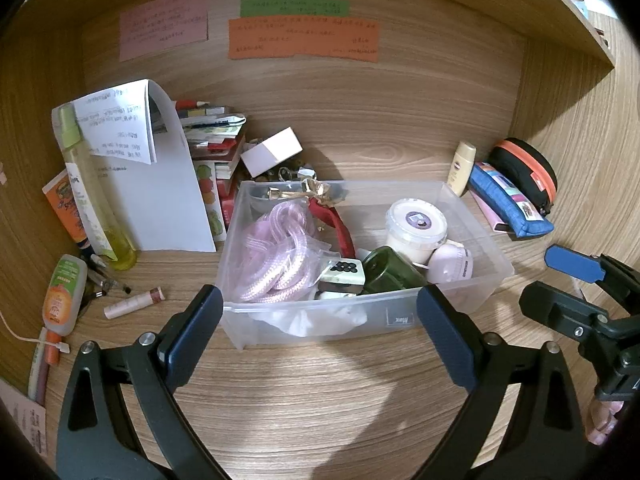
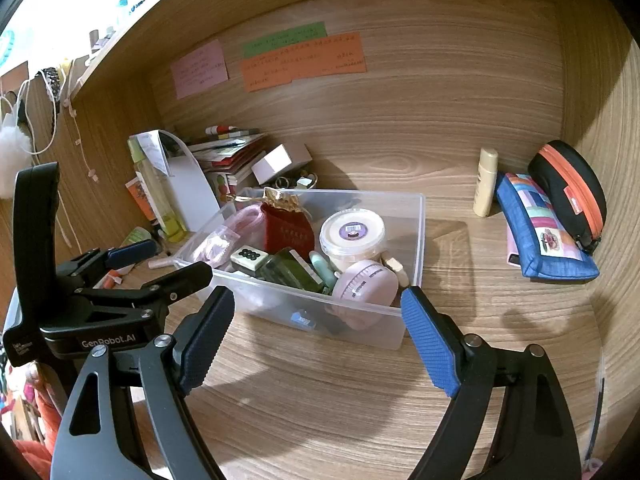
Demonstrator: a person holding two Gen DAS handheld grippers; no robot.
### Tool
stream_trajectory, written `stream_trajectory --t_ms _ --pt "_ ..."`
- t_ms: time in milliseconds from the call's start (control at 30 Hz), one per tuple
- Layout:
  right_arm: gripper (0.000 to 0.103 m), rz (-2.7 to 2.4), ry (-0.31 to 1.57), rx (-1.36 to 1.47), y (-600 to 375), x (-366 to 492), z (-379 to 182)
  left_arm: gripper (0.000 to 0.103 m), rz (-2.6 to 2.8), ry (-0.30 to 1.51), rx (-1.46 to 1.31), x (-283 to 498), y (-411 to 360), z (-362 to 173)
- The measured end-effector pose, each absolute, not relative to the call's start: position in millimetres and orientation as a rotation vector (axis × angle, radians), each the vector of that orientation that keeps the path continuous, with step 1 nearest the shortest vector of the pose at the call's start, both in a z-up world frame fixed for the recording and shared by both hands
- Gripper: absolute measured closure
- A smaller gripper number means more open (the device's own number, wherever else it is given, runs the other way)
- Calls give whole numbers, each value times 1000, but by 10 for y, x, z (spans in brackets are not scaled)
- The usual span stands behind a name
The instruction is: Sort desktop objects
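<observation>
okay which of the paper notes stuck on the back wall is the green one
The top strip, narrowest of the three, sits just above the orange note; the pink note is off to their left.

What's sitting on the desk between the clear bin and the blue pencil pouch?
Only a cream lotion bottle, standing upright near the back wall. Otherwise bare wood separates the clear bin from the blue pencil pouch, clearest in the right wrist view.

"GenRobot.AI" on left tool [image 2: 108, 342] (bin sticker: "Max").

Home desk nook: wood-grain desk [image 1: 320, 392], sticky notes [image 1: 304, 38], toiletries, stacked booklets [image 1: 218, 140].
</observation>
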State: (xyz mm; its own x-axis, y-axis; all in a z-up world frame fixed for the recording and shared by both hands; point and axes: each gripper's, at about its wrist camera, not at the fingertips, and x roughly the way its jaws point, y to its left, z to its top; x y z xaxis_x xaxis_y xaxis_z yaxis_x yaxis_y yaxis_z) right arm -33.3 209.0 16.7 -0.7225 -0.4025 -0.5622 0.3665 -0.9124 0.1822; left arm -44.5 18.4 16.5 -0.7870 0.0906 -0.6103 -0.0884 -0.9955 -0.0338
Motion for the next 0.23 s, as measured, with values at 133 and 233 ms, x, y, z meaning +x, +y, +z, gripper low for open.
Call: stream_trajectory --t_ms 133,233 --pt "19 -2575 -76 870 2094 -338 151 4 2895 7 -961 -418 193 162" --pt "19 -2573 -79 877 2105 -348 135 4 2903 14 -956 -399 203 165"
